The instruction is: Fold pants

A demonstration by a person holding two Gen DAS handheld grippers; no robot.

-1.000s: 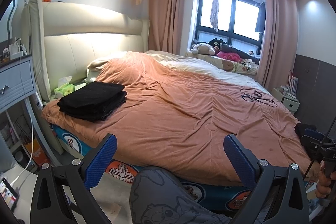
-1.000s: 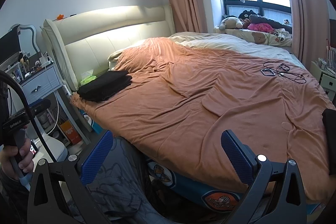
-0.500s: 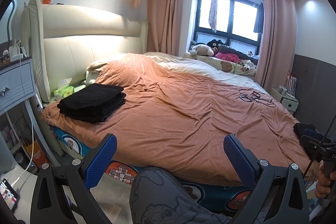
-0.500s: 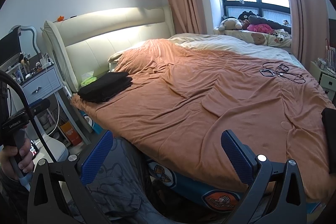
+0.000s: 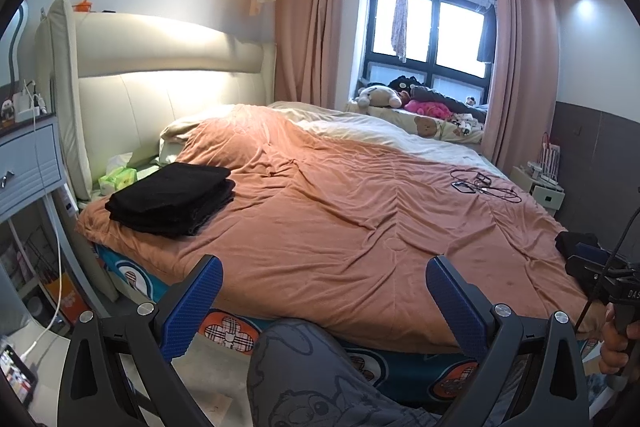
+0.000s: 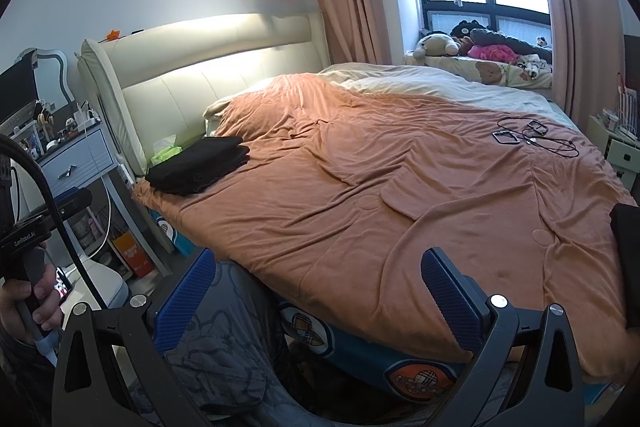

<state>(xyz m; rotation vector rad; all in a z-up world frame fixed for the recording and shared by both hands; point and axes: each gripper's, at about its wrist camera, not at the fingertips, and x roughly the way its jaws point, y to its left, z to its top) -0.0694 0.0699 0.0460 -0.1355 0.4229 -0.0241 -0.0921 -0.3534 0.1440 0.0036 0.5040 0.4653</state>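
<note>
A stack of folded black pants lies on the orange bedspread near the headboard, at the bed's left corner. More black cloth shows at the bed's right edge, partly cut off. My left gripper is open and empty, held short of the bed's near edge. My right gripper is also open and empty, hovering over the near edge. Each gripper's handle, in a person's hand, shows at the side of the other view.
The orange bedspread covers a wide bed. Cables and a phone lie toward its far right. A green tissue pack sits by the headboard. A blue-grey nightstand stands left. A person's patterned grey trouser leg is below.
Both views have tilted up slightly, so the bed sits lower in frame. The grippers stay open and nothing on the bed has moved.
</note>
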